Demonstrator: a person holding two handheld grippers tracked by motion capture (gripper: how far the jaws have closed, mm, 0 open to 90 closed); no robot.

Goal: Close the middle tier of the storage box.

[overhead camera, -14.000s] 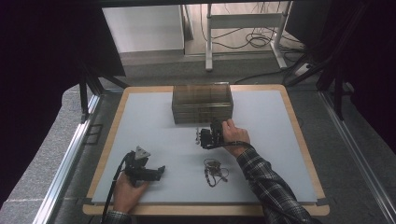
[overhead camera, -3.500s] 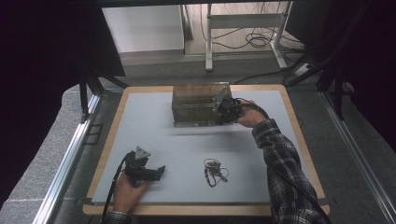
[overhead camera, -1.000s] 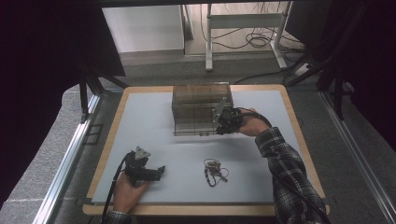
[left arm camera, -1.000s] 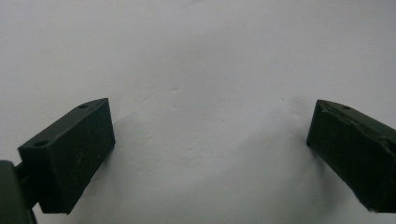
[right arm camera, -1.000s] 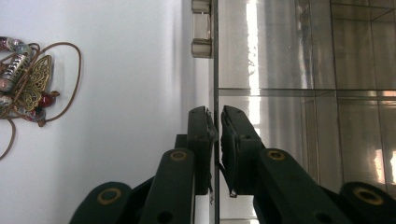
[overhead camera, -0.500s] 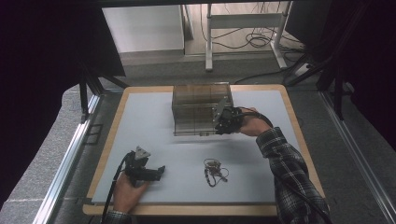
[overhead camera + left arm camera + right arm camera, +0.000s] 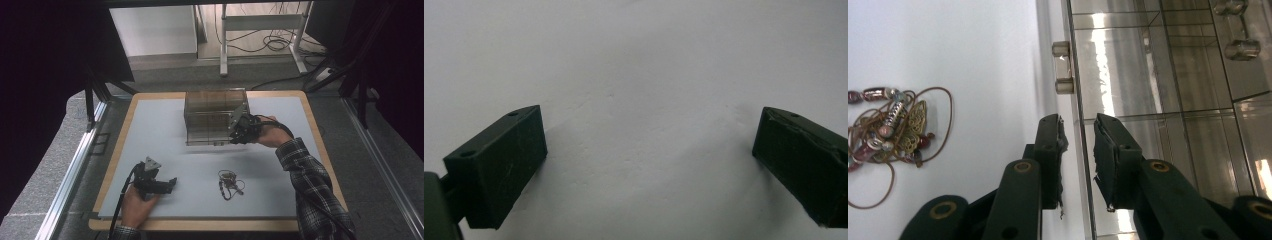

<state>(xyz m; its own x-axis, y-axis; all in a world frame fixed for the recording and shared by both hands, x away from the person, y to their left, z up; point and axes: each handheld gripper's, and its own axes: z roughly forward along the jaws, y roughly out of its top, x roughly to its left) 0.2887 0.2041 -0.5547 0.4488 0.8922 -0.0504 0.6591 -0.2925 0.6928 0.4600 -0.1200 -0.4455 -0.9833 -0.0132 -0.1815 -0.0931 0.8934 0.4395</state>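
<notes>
A pale grey table [image 7: 165, 125] with a wooden rim filled the middle of the high view. Above centre stood a clear acrylic drawer box [image 7: 212, 107]. The right gripper [image 7: 239, 131] was at the box's lower right corner; in the right gripper view its jaws had just been opening, a thin clear drawer front [image 7: 1079, 150] between them with a slight gap either side. A tangled necklace [image 7: 228, 183] lay lower centre. At lower left, the left gripper [image 7: 167, 185] rested with jaws wide apart, holding nothing.
</notes>
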